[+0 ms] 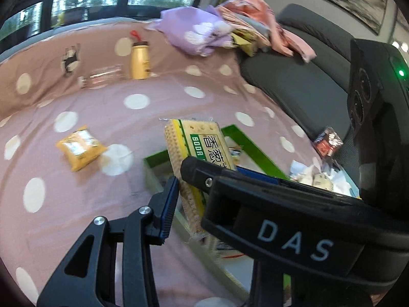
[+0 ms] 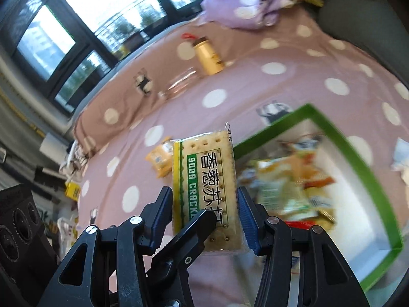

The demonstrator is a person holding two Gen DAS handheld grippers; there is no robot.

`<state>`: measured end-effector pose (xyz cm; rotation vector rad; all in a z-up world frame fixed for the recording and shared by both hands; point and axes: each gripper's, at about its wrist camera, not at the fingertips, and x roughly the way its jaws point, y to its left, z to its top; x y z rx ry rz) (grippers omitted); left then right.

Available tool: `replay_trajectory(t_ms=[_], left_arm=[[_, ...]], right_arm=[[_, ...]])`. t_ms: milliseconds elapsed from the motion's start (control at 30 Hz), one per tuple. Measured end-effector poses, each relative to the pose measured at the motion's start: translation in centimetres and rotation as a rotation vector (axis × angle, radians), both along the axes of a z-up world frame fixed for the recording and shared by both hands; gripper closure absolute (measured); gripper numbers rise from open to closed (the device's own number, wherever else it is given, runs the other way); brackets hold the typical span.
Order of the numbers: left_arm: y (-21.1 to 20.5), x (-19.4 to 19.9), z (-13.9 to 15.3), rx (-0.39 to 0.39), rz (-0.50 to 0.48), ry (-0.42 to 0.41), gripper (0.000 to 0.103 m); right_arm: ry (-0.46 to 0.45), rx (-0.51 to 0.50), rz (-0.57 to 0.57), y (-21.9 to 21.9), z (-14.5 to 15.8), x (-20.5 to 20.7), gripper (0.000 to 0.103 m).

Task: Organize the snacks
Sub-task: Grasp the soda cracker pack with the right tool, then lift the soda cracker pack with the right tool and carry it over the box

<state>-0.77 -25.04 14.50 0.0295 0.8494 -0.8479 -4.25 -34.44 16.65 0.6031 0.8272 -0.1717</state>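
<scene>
A soda cracker packet (image 2: pixel 204 186) is held above the pink polka-dot bed cover; it also shows in the left wrist view (image 1: pixel 196 158). My right gripper (image 2: pixel 204 217) is shut on its two long edges. My left gripper (image 1: pixel 194 179) is shut on its flat faces; one left finger (image 2: pixel 194 227) crosses the packet's front in the right wrist view. A green-rimmed white box (image 2: pixel 358 158) with several snack packs lies to the right, also in the left wrist view (image 1: pixel 245 140). A yellow snack pack (image 1: pixel 79 148) lies on the bed, left of the packet.
A yellow bottle (image 1: pixel 140 61) and a clear bottle (image 1: pixel 102 76) lie farther back on the bed. A purple cloth (image 1: pixel 199 33) and pink clothes (image 1: pixel 255 20) are heaped on a grey sofa (image 1: pixel 301 87). A red wrapper (image 1: pixel 328 143) and crumpled papers (image 1: pixel 317 176) lie at the right.
</scene>
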Motion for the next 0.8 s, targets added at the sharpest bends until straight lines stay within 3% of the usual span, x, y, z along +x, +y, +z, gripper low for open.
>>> replay_trajectory(t_ms=[200,433,800], left_arm=[[-4.0,-1.0,-0.5,0.06,-0.093,0.007,0.067],[-7.3,-1.8,-1.5,0.078,-0.165,0.033,0.067],[-10.3,-2.0,-4.4,0.108,-0.212,0.16,0.067]], right_arm=[[0.036,0.037,-0.044,-3.6,-1.1,-1.5,0.048],[0.069,0.081,-0.104,-6.8,-2.6,-3.0,0.045],[0.174,0.119,-0.174,-9.7,-5.3,-4.1,0.045]])
